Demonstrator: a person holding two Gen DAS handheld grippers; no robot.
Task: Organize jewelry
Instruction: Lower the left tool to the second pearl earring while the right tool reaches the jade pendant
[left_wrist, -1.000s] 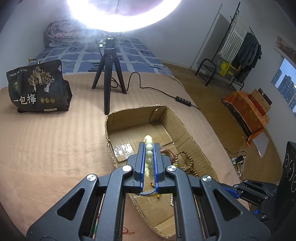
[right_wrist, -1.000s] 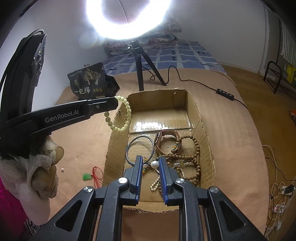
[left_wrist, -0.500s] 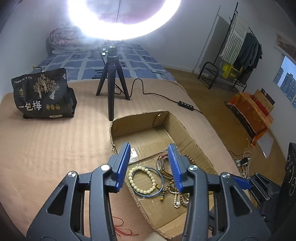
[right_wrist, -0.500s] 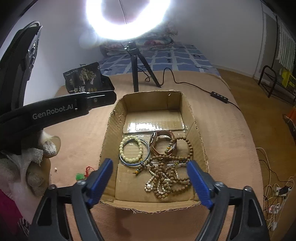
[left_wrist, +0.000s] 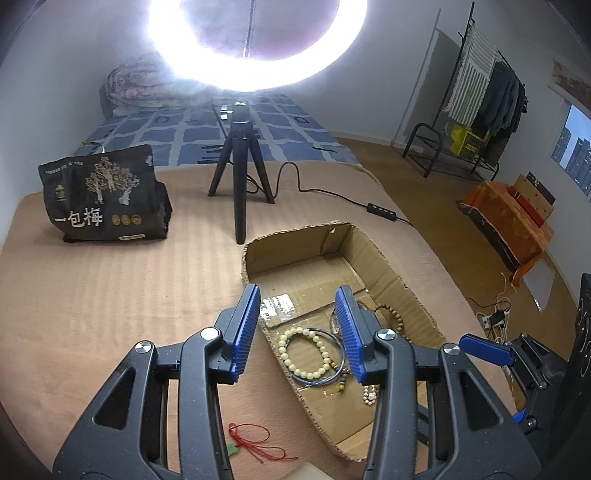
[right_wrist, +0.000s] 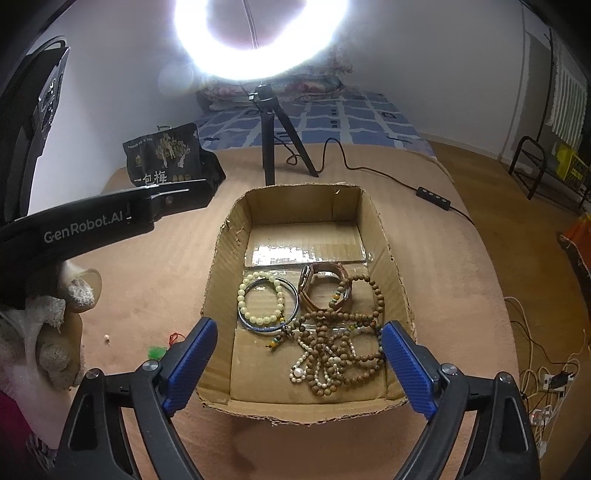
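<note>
An open cardboard box (right_wrist: 218, 266) sits on the tan bed cover; it also shows in the left wrist view (left_wrist: 391, 269). Inside lie a pale bead bracelet (right_wrist: 260, 297) on a blue bangle (right_wrist: 291, 310), a brown leather watch strap (right_wrist: 325, 288), brown wooden bead strands (right_wrist: 347, 354) and a pearl strand (right_wrist: 306, 369). The pale bracelet shows in the left wrist view (left_wrist: 304, 354) too. My left gripper (left_wrist: 301, 328) is open and empty above the box's left wall. My right gripper (right_wrist: 299, 369) is wide open and empty over the box's near end.
A red-corded green pendant (left_wrist: 255, 443) lies on the cover left of the box, also in the right wrist view (right_wrist: 157, 350). A black snack bag (left_wrist: 105, 195) and a ring-light tripod (left_wrist: 240, 177) stand behind the box. A cable with a switch (right_wrist: 432, 195) runs right.
My left gripper opened and dropped the pale bead bracelet into the box, then drew back. My right gripper opened wide, let go of the pearl strand and pulled back.
</note>
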